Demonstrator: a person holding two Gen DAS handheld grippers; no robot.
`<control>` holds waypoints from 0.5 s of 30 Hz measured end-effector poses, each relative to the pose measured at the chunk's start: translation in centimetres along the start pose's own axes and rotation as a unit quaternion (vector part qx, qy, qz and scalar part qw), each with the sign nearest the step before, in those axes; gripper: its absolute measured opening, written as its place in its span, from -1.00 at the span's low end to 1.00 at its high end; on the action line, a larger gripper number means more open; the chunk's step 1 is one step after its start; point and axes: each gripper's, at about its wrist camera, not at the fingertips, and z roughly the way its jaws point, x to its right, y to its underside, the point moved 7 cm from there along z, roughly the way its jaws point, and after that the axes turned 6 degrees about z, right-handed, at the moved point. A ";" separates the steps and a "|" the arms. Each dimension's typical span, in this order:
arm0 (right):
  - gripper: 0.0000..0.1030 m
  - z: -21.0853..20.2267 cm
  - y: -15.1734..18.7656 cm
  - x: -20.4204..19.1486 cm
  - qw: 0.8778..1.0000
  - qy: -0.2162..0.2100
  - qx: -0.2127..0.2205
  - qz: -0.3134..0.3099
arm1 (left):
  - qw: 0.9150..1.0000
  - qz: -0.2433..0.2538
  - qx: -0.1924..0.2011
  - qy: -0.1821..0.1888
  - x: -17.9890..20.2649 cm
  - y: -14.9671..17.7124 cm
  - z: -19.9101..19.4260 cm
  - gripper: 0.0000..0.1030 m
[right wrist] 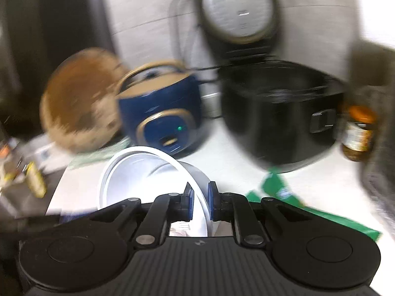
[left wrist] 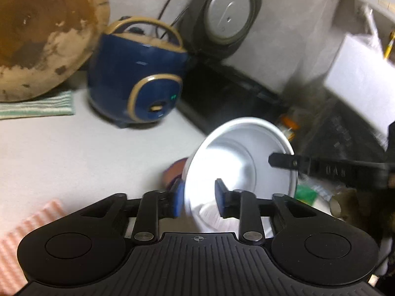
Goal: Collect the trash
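Right gripper nearly shut, 2 blue pads pinching the rim of a white paper cup, 1 pad inside the wall and 1 outside. Left gripper spread wider, straddling the same cup's wall near its lower edge; looks like the left pad sits outside and the right pad inside, but can't tell through the blur whether the pads actually press on it.

Cup itself: plain white inside, thin rolled rim, tipped over so the mouth faces the cameras. Seems empty, bottom ring visible. A patch of purple and orange print on the outer wall, seen from the left wrist.

Held up off the pale countertop, right between the 2 grippers, with the right gripper's finger reaching over the far rim in the left wrist view.

Behind it: blue rice cooker with a green light, black cooker with its lid flipped up, a worn round wooden board leaning at the back over a striped cloth. Green wrapper lying on the counter just right of the cup, glass jar with an orange lid near the black cooker.
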 end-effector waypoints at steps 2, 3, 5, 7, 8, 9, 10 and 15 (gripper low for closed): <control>-0.72 0.8 1.7 -0.7 1.000 0.003 -0.007 -0.018 | 1.000 0.008 -0.015 -0.017 -0.3 0.6 0.3 -0.38; -0.70 1.0 2.5 -1.0 1.000 0.007 -0.011 -0.026 | 1.000 0.010 -0.018 -0.015 -0.4 1.0 0.3 -0.38; -0.51 0.9 3.8 -1.4 0.998 0.029 -0.006 -0.050 | 1.000 0.013 -0.025 -0.006 -0.3 1.5 0.4 -0.38; -0.39 0.3 4.8 -1.4 0.997 0.047 -0.003 -0.060 | 0.999 0.014 -0.035 -0.007 -0.4 1.8 0.8 -0.37; -0.29 0.0 5.1 -1.2 0.997 0.054 -0.002 -0.055 | 0.999 0.013 -0.039 -0.007 -0.4 2.0 1.1 -0.37; -0.23 -0.6 5.4 -1.1 0.997 0.061 0.003 -0.048 | 0.999 0.011 -0.042 -0.004 -0.3 2.1 1.2 -0.38; -0.10 -1.4 5.7 -1.1 0.997 0.066 0.010 -0.039 | 0.999 0.008 -0.043 -0.001 -0.3 2.2 1.2 -0.38; 0.14 -3.8 9.5 -1.2 0.999 0.045 0.013 0.009 | 0.999 -0.004 -0.049 0.015 -0.5 2.4 1.4 -0.38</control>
